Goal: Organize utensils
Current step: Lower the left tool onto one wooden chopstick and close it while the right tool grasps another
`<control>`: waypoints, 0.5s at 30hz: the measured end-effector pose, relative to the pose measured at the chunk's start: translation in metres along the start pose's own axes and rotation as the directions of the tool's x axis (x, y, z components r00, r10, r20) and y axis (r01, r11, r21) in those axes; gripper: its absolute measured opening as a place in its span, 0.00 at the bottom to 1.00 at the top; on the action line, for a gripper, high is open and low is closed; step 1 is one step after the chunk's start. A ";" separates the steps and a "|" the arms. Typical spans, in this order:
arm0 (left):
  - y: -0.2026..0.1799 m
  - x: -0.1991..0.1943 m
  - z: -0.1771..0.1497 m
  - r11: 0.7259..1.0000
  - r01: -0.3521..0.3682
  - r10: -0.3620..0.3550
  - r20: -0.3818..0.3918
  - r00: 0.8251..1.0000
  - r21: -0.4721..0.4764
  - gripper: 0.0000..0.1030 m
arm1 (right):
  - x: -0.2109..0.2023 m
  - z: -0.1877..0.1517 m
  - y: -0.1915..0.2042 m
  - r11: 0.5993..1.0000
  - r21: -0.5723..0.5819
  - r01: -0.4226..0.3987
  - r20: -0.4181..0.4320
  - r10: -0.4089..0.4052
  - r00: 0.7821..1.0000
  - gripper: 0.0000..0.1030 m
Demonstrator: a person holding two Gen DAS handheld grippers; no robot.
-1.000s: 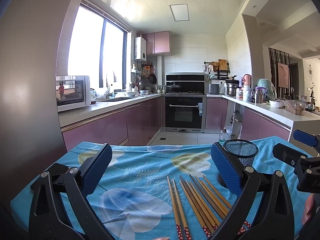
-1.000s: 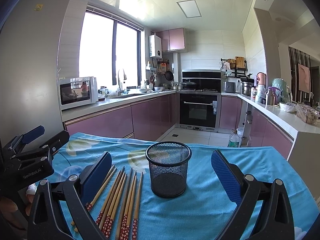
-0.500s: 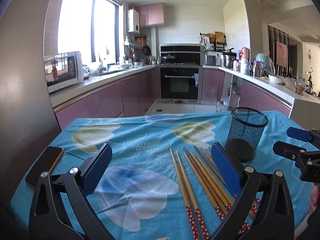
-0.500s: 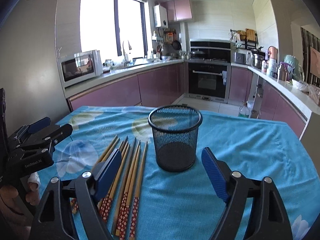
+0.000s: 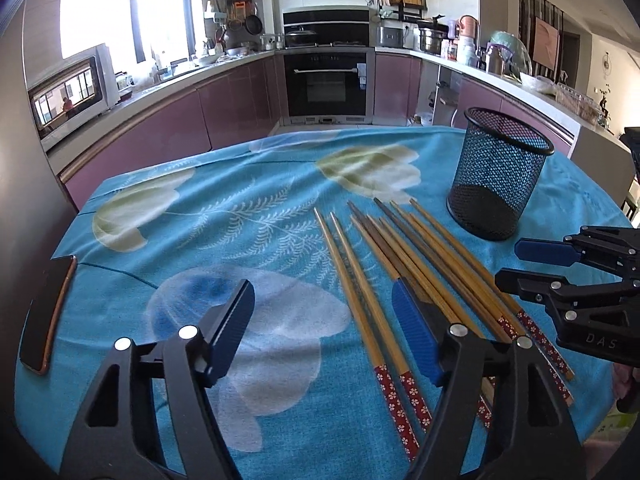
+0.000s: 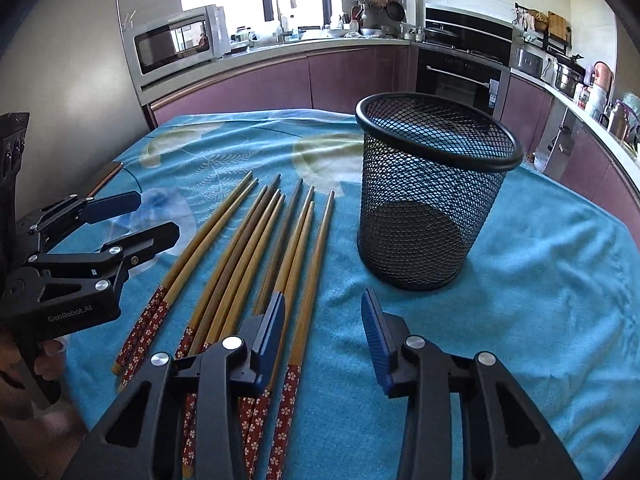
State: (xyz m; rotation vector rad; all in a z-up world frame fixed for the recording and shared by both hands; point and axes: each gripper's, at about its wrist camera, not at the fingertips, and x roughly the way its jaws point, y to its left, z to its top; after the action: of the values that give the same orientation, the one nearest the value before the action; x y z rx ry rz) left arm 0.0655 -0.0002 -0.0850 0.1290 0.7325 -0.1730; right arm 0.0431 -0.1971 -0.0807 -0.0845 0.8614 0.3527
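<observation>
Right wrist view showed me the chopsticks [image 6: 256, 256] lying flat in a loose row on the blue tablecloth [image 6: 540, 280]. Their thin tips pointed away from me and their red flowered ends pointed back at me. The black mesh cup [image 6: 432, 204] stood upright just to the right of them, near but not touching, and it looked empty.

My right gripper [image 6: 324, 332] hung low over the red ends. Its jaws were closing, and the chopstick at the right edge of the row ran between the two blue pads. I could not see the pads pressing on it yet. That stick lay almost straight along the way the gripper pointed, so the pads would meet its long sides.

My left gripper [image 5: 320, 328] was over the other side of the row. Its jaws were closing too, wider apart, with the two leftmost chopsticks between them and nothing pinched.

I thought the right gripper was the nearer one to the cup, so it should carry its stick there first. A phone [image 5: 48, 312] lay at the left edge of the table.
</observation>
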 end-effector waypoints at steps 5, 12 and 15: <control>-0.001 0.023 0.000 1.000 0.024 -0.022 -0.080 0.997 0.018 0.51 | 0.013 0.005 -0.003 1.000 -0.011 -0.008 -0.046 0.007 0.999 0.25; -0.002 0.043 0.004 0.998 0.060 -0.054 -0.141 0.989 0.032 0.43 | 0.023 0.010 -0.004 1.000 -0.023 0.001 -0.071 -0.003 0.997 0.24; -0.003 0.047 0.008 0.997 0.070 -0.064 -0.153 0.986 0.036 0.43 | 0.026 0.014 -0.003 1.000 -0.024 0.005 -0.077 -0.006 0.997 0.23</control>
State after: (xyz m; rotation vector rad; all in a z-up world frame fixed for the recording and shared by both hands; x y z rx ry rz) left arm 0.1048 -0.0100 -0.1107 0.1585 0.8862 -0.2448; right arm 0.0696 -0.1905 -0.0915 -0.1233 0.9333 0.3565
